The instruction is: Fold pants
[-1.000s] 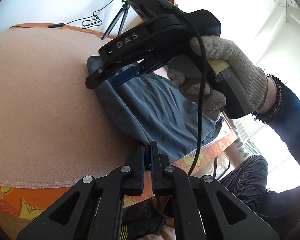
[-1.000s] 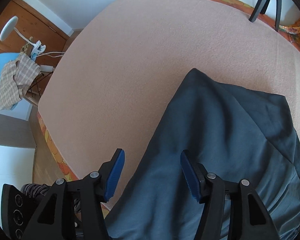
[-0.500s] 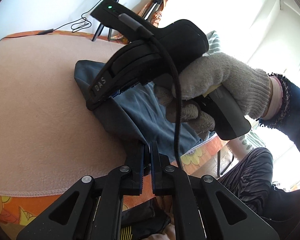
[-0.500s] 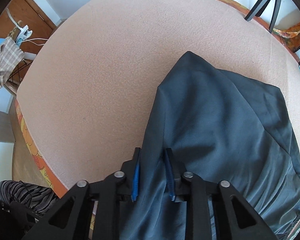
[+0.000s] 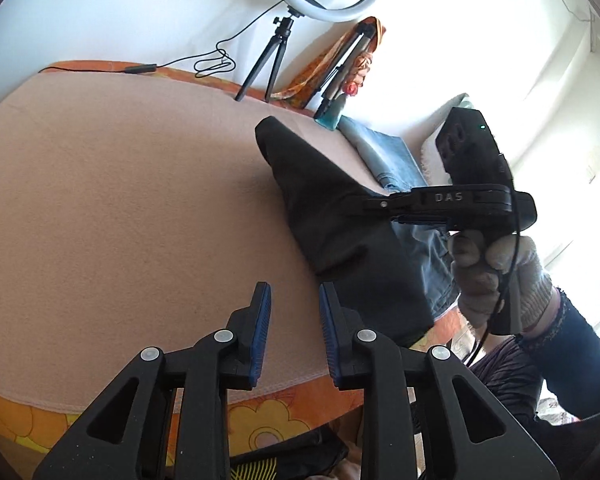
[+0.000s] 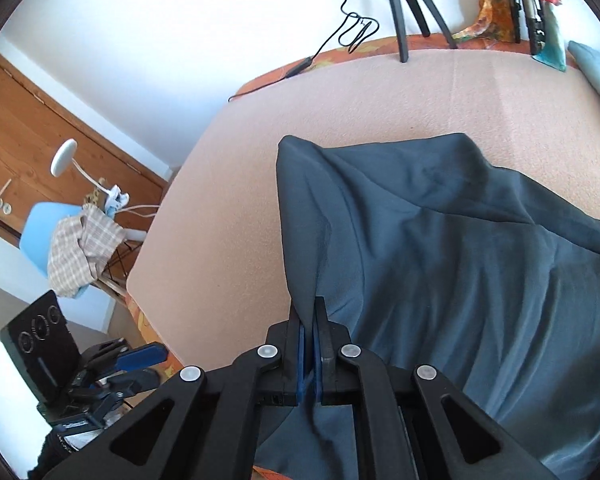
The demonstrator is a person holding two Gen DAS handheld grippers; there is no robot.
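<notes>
Your right tool (image 6: pixel 310 312) pinches a fold of the dark grey-blue cloth pants (image 6: pixel 440 248) near the table's (image 5: pixel 119 200) front edge; your left tool (image 5: pixel 293 300), just opened, stands spread and empty. Folding is barely begun.

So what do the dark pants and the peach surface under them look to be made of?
The dark pants look like thin, matte woven fabric, perhaps a light synthetic blend: they drape in soft folds without sheen. The peach surface looks like napped fleece or terry cloth, with a fine pebbly texture.
</notes>
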